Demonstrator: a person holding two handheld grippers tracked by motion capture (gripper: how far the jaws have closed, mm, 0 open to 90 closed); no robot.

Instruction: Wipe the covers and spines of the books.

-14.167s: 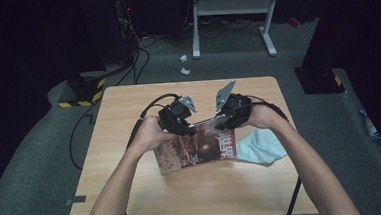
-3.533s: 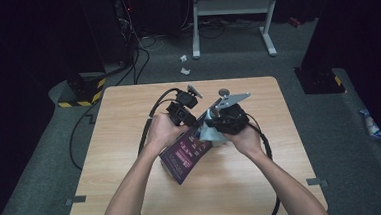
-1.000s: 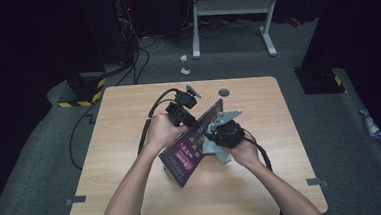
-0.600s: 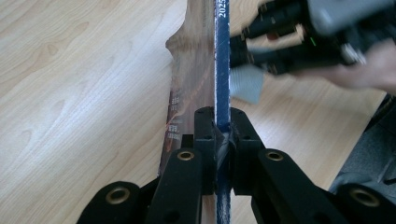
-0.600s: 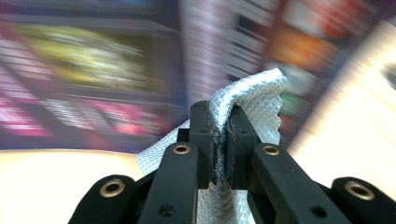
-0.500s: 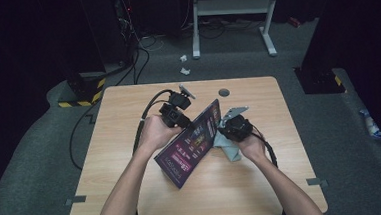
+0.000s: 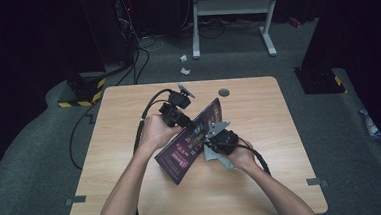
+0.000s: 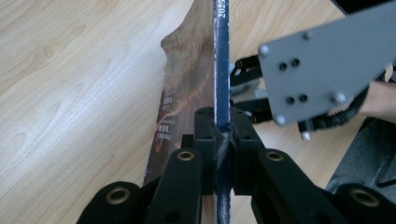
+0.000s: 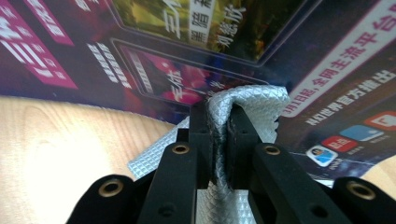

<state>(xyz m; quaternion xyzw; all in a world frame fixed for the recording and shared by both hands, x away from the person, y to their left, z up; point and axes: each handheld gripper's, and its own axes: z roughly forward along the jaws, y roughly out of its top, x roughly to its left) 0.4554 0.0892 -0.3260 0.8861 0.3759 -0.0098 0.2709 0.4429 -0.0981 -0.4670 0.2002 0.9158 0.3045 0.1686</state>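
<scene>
A dark magazine (image 7: pixel 193 140) stands tilted on its long edge in the middle of the wooden table (image 7: pixel 123 111). My left gripper (image 7: pixel 185 122) is shut on its upper edge; in the left gripper view the jaws (image 8: pixel 222 128) pinch the thin blue spine of the magazine (image 8: pixel 221 65). My right gripper (image 7: pixel 214 142) is shut on a bunched grey quilted cloth (image 9: pixel 247 100), which presses against the printed cover (image 9: pixel 187 46). The cloth (image 7: pixel 212 154) hangs down to the table beside the magazine's right face. The right gripper's grey plate (image 8: pixel 327 60) shows just behind the spine.
A small black round disc (image 7: pixel 223 92) lies near the table's far edge. Black cables (image 7: pixel 146 115) trail from the left gripper over the table's left side to the floor. A white frame stand (image 7: pixel 232 7) and scraps of paper sit on the floor beyond.
The magazine, lying flat at first, has been raised onto its edge. Over the last second the right gripper has slid down its cover with the cloth; the left gripper stayed put.
</scene>
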